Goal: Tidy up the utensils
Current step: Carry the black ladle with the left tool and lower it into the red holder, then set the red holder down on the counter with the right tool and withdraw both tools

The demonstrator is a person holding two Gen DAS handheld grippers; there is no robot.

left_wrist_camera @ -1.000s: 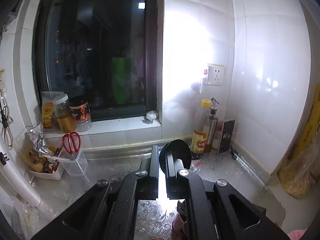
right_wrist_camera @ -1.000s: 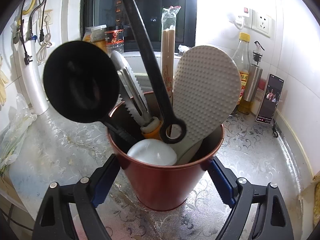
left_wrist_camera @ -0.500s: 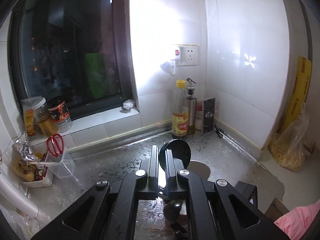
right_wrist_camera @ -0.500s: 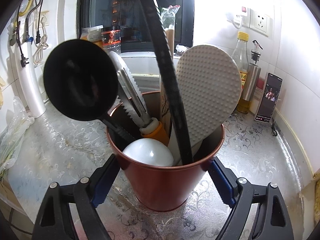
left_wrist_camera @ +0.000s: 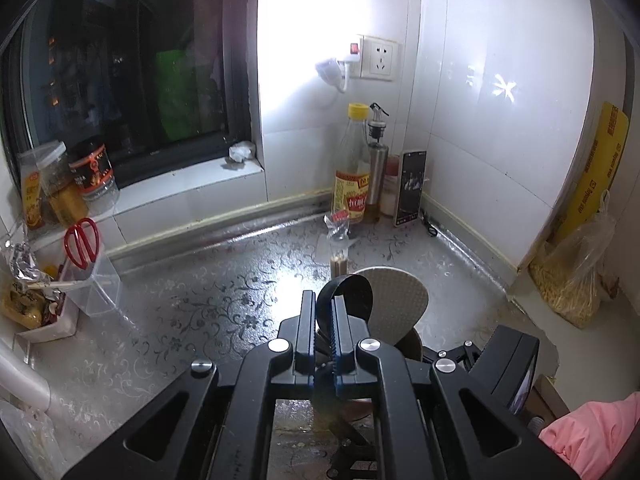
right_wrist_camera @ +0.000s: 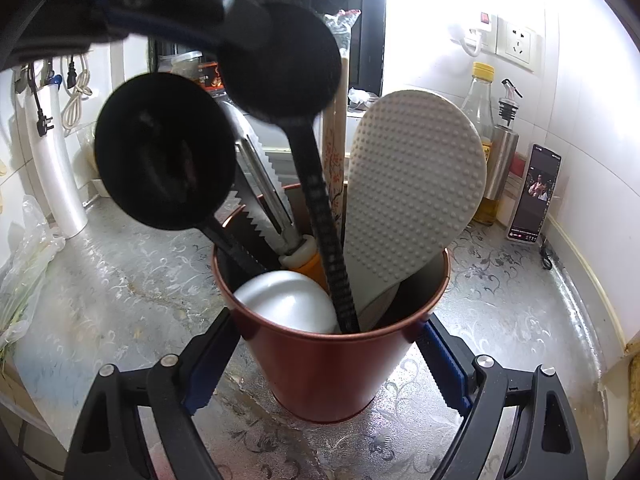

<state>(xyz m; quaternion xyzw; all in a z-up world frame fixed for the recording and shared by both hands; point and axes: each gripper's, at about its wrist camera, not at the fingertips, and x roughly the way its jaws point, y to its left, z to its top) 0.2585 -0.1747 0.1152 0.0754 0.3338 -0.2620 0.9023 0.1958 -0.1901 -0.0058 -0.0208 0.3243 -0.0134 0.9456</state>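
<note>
While our right claw [right_wrist_camera: 328, 364] clamps the red cup [right_wrist_camera: 332, 364] from both sides low in the right wrist view, pads pressed on its wall so it stands firm on the worktop [right_wrist_camera: 120, 272], our left claw [left_wrist_camera: 323, 320] is pinched nearly together on the black spoon [right_wrist_camera: 280, 64] near its bowl, at the upper left of that frame. We judge the step in hand to be dropping this spoon into the cup: its ribbed handle already runs down inside the rim, between the white rice paddle [right_wrist_camera: 412, 184] and the tongs [right_wrist_camera: 264, 184], with a second black ladle [right_wrist_camera: 164, 152] leaning out to the left and a pale rounded thing low in front. How deep the handle's tip sits we cannot tell. Next we would lower until it rests, spread the left claw, and lift it clear without snagging the paddle.
</note>
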